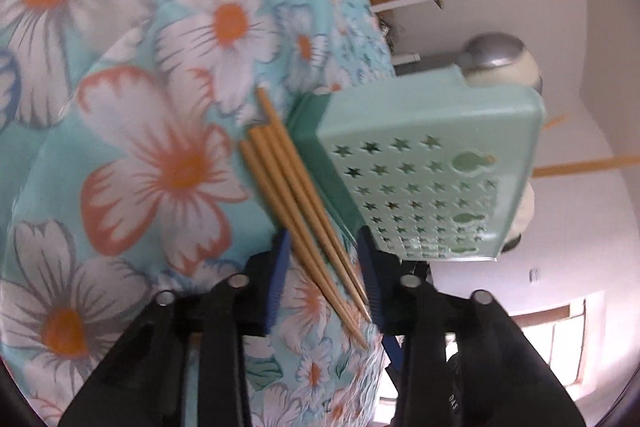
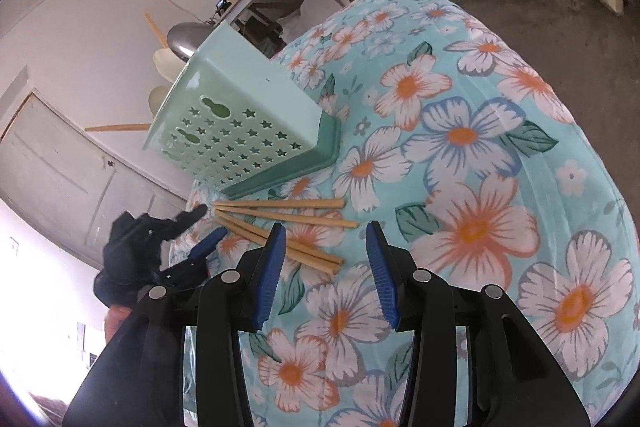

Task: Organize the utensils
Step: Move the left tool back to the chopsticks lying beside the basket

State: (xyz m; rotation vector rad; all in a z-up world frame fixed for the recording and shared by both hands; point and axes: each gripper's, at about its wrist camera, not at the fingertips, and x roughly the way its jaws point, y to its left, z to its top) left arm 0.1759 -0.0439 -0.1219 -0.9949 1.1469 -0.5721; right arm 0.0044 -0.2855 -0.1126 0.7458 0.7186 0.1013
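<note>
Chopsticks (image 1: 296, 203) look like light, stiff wood, thin and probably slick, so pinching them near the middle seems safer than at the tapered tips. Left gripper (image 1: 324, 283) has its jaws spread around those tips at bottom centre of its view, pads not visibly pressing yet. Right gripper (image 2: 326, 267) is spread and empty, the square ends just left of it. Beyond them the mint utensil holder (image 2: 240, 131) stands on the floral table (image 2: 500, 155).
</note>
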